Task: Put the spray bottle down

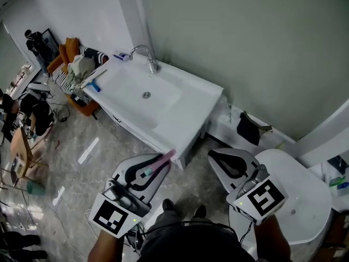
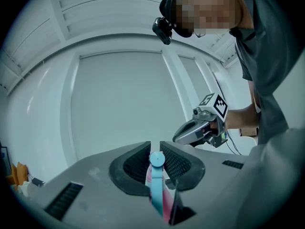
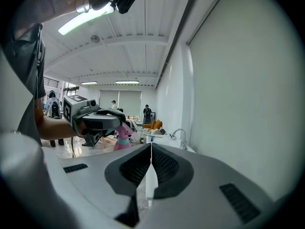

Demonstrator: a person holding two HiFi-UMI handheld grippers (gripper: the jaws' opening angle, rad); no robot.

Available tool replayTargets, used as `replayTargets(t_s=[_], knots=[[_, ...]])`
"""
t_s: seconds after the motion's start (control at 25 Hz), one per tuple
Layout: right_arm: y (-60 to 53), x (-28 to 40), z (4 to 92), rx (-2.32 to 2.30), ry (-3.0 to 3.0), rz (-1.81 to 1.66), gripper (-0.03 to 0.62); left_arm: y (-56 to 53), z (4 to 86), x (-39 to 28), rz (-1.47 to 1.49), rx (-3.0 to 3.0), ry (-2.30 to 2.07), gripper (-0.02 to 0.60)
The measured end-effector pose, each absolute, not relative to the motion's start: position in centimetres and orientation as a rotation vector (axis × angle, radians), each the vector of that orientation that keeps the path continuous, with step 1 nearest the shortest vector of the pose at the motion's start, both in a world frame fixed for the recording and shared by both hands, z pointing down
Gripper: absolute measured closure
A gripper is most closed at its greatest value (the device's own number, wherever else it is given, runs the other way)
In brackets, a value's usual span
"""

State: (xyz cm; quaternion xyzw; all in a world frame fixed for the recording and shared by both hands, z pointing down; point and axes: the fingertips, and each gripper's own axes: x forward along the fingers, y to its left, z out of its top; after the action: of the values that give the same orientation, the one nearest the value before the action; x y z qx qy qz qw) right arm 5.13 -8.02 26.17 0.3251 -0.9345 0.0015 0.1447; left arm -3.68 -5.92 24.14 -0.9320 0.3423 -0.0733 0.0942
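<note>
Spray bottle [image 1: 165, 158], pink with a blue head, sat clamped between the fingers of the left gripper [image 1: 157, 167], held in the air and resting on nothing. The right gripper [image 1: 217, 158] was beside it, fingers pressed together and empty. Beyond lay the white washbasin [image 1: 188, 116], its near corner close to the bottle, with the faucet [image 1: 148, 56] at its far edge. The bottle was probably light, stiff plastic with a smooth skin, liable to pivot. A hold around the body below the head looked steadiest.
</note>
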Motion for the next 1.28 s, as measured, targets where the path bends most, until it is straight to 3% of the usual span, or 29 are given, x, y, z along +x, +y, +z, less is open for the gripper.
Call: replayTargets(t_s=[0.96,1.28], knots=[[-14.7,-2.5,25.8,1.172,-2.570,0.002,0.585,-14.1,24.1,-11.1,-0.119,-2.851,0.744,0.523],[-16.8,-1.1,26.1,1.153,-2.577,0.018,0.585,-16.5,24.7,-9.8,-0.119,-2.864,0.772,0.522]])
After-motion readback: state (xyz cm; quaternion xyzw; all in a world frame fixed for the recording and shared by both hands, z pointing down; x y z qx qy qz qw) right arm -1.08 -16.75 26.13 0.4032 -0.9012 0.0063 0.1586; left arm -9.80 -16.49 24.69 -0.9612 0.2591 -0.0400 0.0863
